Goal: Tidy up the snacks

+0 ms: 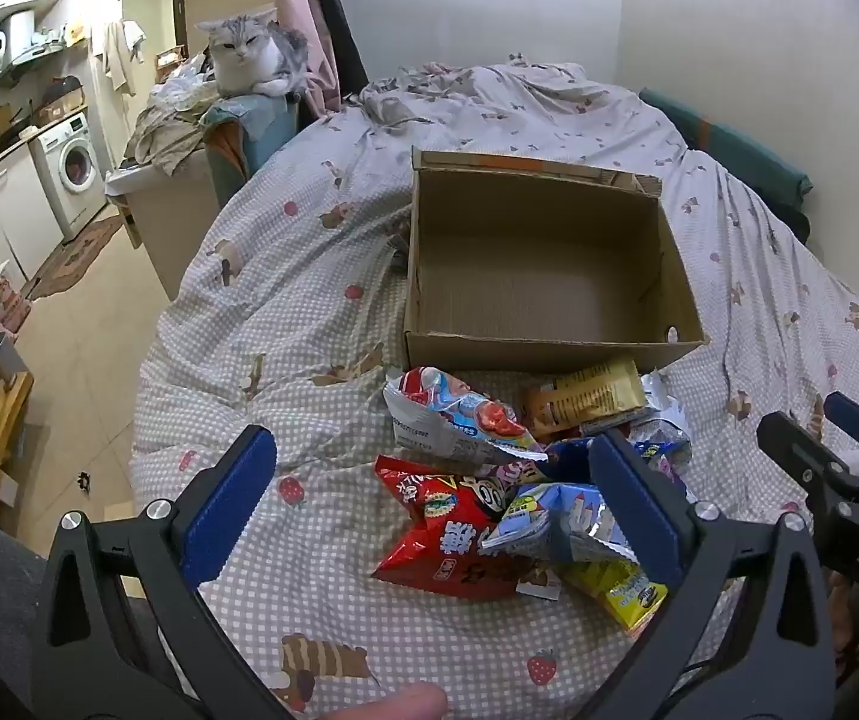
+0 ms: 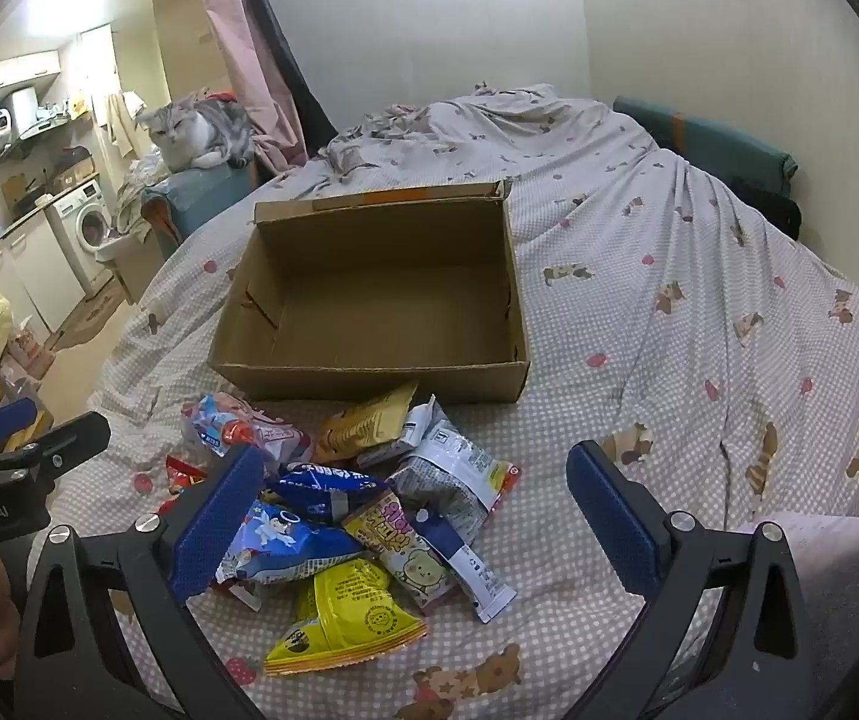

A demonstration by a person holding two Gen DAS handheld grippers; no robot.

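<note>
Foil snacks (image 2: 363, 516) seemingly between spread jaws

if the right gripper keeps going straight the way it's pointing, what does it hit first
Most likely the pile of snack packets on the checked bedspread, probably the pink cartoon packet or the grey-white foil bag between its open pads. Depth is unclear. The brown cardboard box lies beyond.

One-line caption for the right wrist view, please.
Open right gripper above a heap of snack packets on a checked bedspread, before an empty brown cardboard box.
</note>
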